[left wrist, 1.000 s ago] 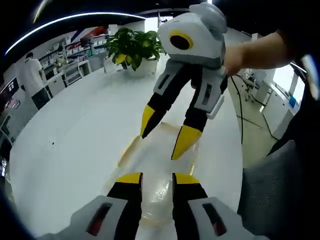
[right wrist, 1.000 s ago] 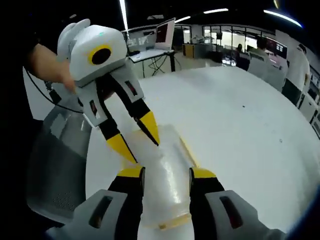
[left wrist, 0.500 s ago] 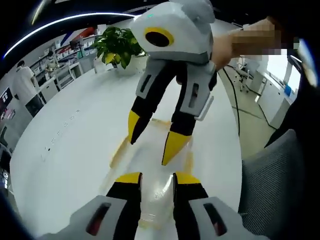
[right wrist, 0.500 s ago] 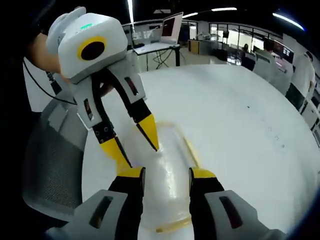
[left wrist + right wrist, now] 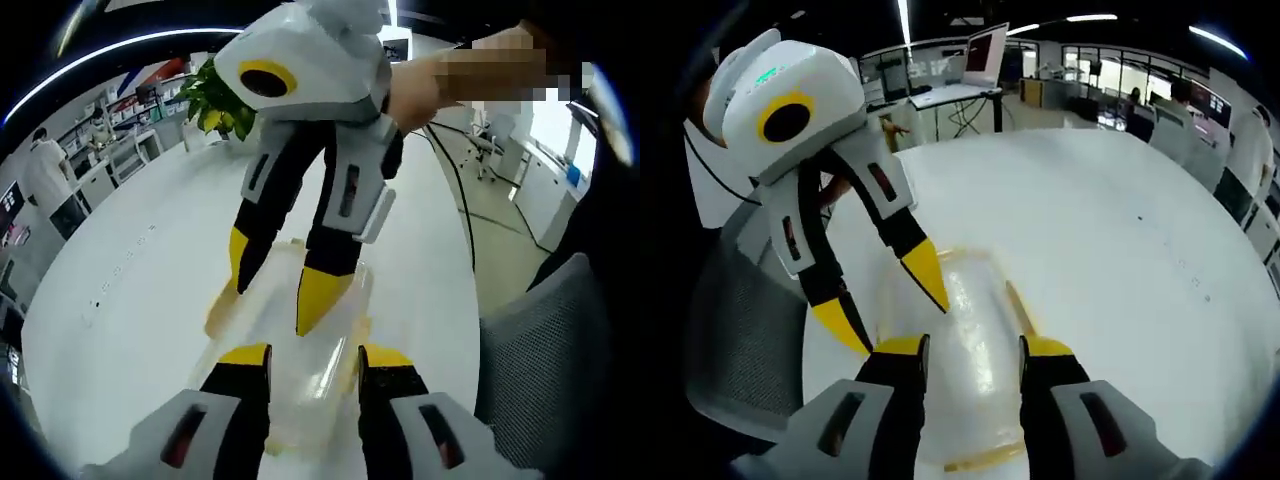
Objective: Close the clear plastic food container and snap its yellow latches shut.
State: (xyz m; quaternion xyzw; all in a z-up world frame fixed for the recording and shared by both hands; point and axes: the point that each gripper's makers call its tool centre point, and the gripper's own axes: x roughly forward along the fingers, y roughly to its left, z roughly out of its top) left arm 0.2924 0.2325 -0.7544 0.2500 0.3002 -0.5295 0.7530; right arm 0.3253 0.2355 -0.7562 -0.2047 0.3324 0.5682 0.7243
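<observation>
Office space behind, big white round table (image 5: 120, 330) up front with the clear plastic food container (image 5: 965, 350) lying on it. Both tools are over it with jaws apart, holding nothing: left tool (image 5: 312, 352) from one end, right tool (image 5: 965, 345) from the other. One yellow latch (image 5: 1018, 305) runs along its side.

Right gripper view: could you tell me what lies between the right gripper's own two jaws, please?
The clear plastic food container lies between them, the right gripper standing open over it in the right gripper view.
</observation>
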